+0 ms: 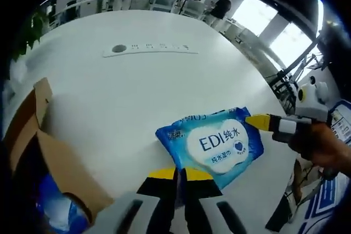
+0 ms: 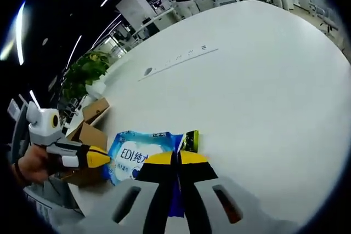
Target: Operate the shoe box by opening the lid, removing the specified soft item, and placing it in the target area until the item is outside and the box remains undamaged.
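Note:
A blue wet-wipes pack (image 1: 216, 145) with a white "EDI" label lies low over the white table (image 1: 137, 91), stretched between both grippers. My left gripper (image 1: 181, 175) is shut on its near corner. From the right, my right gripper (image 1: 255, 121) pinches the opposite edge. In the right gripper view the same pack (image 2: 137, 154) runs in between the shut jaws of my right gripper (image 2: 176, 157), and my left gripper (image 2: 101, 159) grips its far end. The open cardboard shoe box (image 1: 55, 163) stands at the left with its flap up, more blue packaging (image 1: 52, 209) inside it.
A flush socket strip (image 1: 148, 50) is set into the table further off. The box (image 2: 88, 135) stands near the table's edge, and a potted plant (image 2: 85, 72) lies beyond it. Chairs, desks and people fill the room past the table's far rim.

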Demonstrator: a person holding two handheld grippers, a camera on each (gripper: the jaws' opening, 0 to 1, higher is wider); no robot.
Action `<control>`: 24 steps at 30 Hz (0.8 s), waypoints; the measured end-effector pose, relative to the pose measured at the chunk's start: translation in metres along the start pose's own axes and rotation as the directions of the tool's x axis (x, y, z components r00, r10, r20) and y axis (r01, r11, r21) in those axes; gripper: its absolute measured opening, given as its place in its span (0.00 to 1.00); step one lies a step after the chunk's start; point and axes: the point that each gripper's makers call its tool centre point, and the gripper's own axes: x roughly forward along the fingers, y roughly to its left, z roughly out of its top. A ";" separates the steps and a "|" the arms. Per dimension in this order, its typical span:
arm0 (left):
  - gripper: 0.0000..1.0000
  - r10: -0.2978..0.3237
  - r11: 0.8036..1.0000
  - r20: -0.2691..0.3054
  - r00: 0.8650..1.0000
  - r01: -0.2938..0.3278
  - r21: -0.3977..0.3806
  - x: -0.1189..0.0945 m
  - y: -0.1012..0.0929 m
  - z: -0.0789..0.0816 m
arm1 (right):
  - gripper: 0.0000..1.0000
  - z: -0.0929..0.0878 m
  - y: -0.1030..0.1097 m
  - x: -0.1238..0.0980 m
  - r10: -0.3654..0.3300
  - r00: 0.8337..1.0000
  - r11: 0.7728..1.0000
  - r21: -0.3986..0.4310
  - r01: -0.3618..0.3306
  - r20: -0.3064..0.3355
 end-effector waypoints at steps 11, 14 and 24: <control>0.12 0.041 0.999 0.026 0.999 -0.042 0.020 -0.017 0.013 0.001 | 0.04 -0.003 -0.005 -0.015 -0.035 0.999 0.999 -0.031 0.035 -0.001; 0.12 0.041 0.999 0.039 0.998 -0.041 0.004 -0.023 0.017 0.001 | 0.02 -0.002 -0.006 -0.019 -0.045 0.999 0.998 -0.032 0.045 0.005; 0.15 0.034 0.999 0.110 0.993 -0.033 -0.017 -0.051 0.021 0.009 | 0.06 -0.003 0.005 -0.031 -0.043 0.999 0.998 -0.035 0.044 0.014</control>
